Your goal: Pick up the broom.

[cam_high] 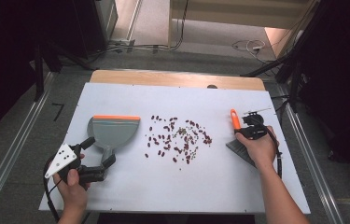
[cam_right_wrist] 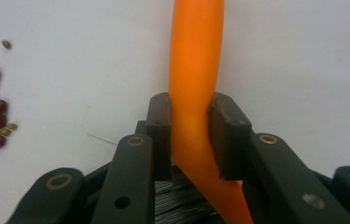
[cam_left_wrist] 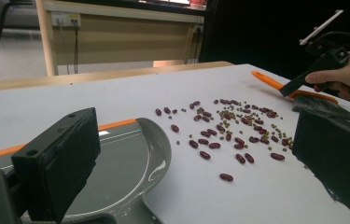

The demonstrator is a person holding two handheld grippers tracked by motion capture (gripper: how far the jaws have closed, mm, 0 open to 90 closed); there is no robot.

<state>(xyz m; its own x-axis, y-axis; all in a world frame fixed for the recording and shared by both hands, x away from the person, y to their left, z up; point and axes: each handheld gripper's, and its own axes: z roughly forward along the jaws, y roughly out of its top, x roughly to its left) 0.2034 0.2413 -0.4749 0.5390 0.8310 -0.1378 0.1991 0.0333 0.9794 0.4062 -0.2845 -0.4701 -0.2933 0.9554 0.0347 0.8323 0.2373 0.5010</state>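
A grey dustpan (cam_high: 112, 129) with an orange front lip lies at the left of the white board (cam_high: 219, 186). My left gripper (cam_high: 97, 151) is open, one jaw on each side of the dustpan's handle without touching it. The pan (cam_left_wrist: 116, 163) lies low between the wide-apart jaws in the left gripper view. Red and small green beans (cam_high: 178, 137) are scattered mid-board. On the right, my right gripper (cam_high: 243, 131) is shut on the brush's orange handle (cam_right_wrist: 196, 46), dark bristles (cam_right_wrist: 182, 200) below the jaws. The left gripper view also shows that brush (cam_left_wrist: 322, 107) just beyond the beans (cam_left_wrist: 228, 130).
The board rests on a wooden table whose far edge (cam_high: 177, 78) shows beyond it. Metal rails (cam_high: 9, 158) run along both sides on the floor, and cables (cam_high: 249, 45) lie past the table. Bare board lies in front of the beans.
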